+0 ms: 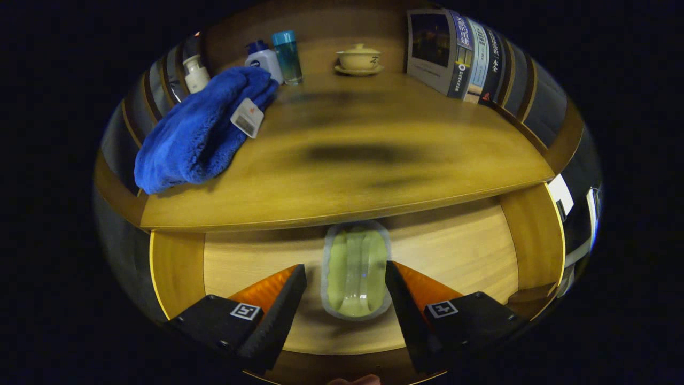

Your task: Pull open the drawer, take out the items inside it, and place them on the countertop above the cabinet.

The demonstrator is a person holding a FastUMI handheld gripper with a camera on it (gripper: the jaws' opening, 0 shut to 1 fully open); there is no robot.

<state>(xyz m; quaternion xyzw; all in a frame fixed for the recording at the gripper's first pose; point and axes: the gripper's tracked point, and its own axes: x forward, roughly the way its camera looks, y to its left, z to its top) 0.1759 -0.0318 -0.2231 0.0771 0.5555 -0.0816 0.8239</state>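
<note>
The wooden drawer stands pulled open below the countertop. A pale green item in a clear packet lies on the drawer floor, its far end just under the countertop's front edge. My gripper is open and reaches down into the drawer, with the packet between its two fingers. The right finger sits against the packet's edge, while a narrow gap shows beside the left finger. A blue towel with a white tag lies on the left part of the countertop.
At the back of the countertop stand a white pump bottle, a white bottle with a blue cap, a clear blue-capped bottle and a lidded teacup on a saucer. Upright books line the right rear.
</note>
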